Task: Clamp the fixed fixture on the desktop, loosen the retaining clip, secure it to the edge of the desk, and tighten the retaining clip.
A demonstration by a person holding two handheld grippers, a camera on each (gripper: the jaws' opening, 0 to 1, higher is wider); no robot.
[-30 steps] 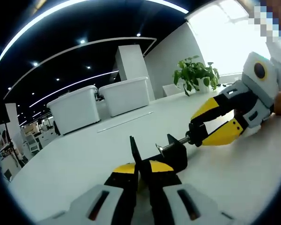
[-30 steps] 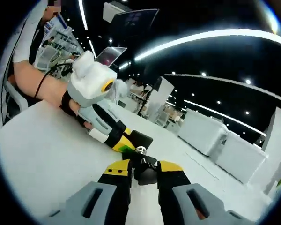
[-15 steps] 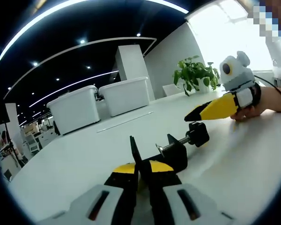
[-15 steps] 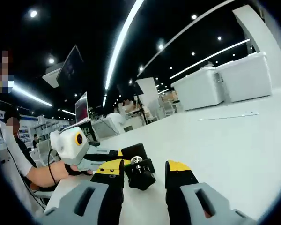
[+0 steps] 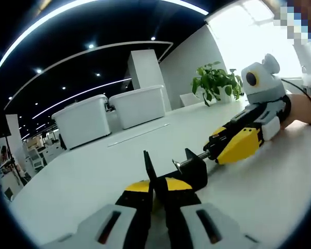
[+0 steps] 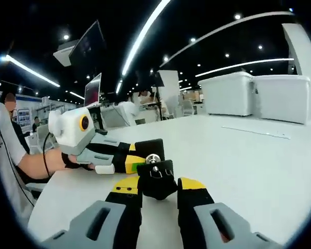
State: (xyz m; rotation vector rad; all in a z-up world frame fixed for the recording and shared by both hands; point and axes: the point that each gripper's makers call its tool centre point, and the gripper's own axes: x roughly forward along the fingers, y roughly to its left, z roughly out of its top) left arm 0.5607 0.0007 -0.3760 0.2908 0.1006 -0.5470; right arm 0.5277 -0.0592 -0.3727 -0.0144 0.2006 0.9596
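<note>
Although nothing here gives its weight, the clamp (image 5: 189, 171) looks like a small black metal fixture, so I judge it stiff, fairly heavy for its size and not fragile; its painted body may be a little slippery between hard tongs. It sits low on the white worktop (image 5: 83, 181), well away from any edge that can be seen. The left tongs (image 5: 154, 194) are closed narrow on its frame end and hold it steady. In the left gripper view the right tongs (image 5: 229, 148) are at the far end of the screw (image 5: 196, 157), and in the right gripper view the black knob (image 6: 156, 179) lies between the right tongs' jaws (image 6: 159, 192), which appear to be closed on it (the contact itself is partly hidden). I think this is the good division: the frame is the place to hold, since it is rigid and gives flat faces, and the knob is the only part that should turn. No brand, label or writing can be read on the clamp, the tongs or the white bins (image 5: 85, 120) behind.
</note>
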